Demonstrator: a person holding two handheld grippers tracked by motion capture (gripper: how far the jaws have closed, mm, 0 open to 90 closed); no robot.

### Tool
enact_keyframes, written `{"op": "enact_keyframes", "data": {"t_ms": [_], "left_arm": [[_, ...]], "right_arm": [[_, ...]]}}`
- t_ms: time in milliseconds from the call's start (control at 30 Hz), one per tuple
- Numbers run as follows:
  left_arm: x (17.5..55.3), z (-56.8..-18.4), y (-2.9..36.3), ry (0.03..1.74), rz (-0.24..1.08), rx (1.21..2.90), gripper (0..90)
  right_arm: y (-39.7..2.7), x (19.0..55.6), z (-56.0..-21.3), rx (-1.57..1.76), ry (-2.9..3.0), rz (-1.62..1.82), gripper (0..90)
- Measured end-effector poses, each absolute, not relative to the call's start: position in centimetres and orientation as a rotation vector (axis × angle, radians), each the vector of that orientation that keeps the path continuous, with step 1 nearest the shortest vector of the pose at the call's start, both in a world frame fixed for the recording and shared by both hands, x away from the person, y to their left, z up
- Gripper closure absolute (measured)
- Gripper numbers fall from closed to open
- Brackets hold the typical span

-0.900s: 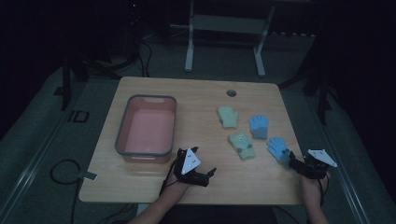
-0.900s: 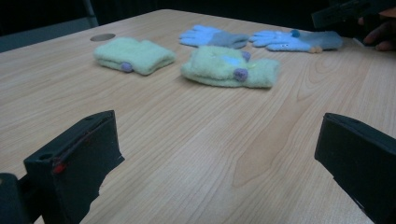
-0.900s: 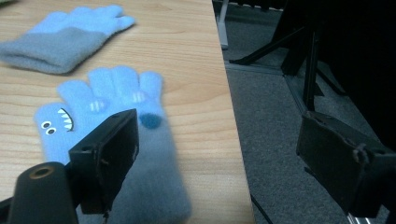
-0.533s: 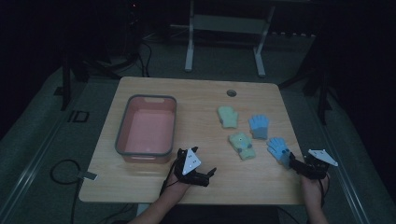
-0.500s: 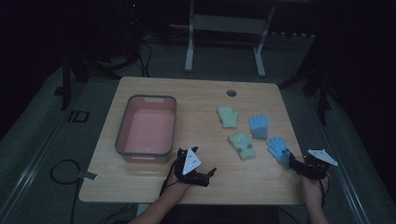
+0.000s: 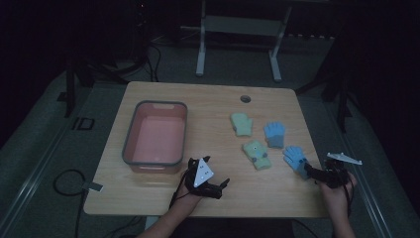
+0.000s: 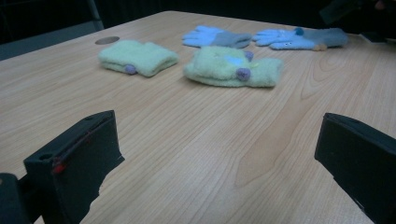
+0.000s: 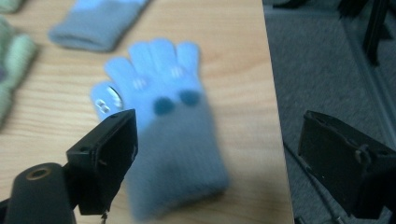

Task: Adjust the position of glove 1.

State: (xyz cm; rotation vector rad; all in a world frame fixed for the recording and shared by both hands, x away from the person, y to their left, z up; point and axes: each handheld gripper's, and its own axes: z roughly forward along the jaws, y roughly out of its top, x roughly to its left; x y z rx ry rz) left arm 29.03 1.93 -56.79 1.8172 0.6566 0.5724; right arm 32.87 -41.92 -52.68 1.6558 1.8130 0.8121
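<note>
The right gripper [image 8: 215, 154] is being held with jaws spread wide around the grey cuff of the blue glove [image 8: 163, 116] lying at the table's [image 6: 208, 99] right edge; the left gripper [image 7: 215, 168] is being kept spread over bare wood

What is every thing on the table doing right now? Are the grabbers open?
Left gripper: open, holds nothing, low over the table.
Right gripper: open, jaws either side of the near blue glove's cuff.
Near blue glove: flat at the table's edge.
Far blue glove: flat.
Two green mittens: flat, untouched.
Pink bin: empty.
</note>
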Motion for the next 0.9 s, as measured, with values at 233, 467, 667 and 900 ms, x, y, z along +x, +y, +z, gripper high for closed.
{"op": "enact_keyframes", "data": {"t_ms": [233,467,667,900], "left_arm": [[29.1,-56.8,2.0,0.653,0.566,1.817,0.3],[29.0,-56.8,2.0,0.655,0.565,1.814,0.3],[29.1,-56.8,2.1,0.655,0.559,1.813,0.3],[29.1,-56.8,2.0,0.652,0.561,1.816,0.3]], "right_arm": [[-40.7,33.0,-50.1,1.579,1.856,0.878,13.6],[-40.0,34.2,-48.4,1.54,1.909,0.88,18.7],[-39.0,35.1,-47.7,1.508,1.914,0.881,22.9],[-37.4,35.5,-47.7,1.443,1.969,0.866,28.7]]}}
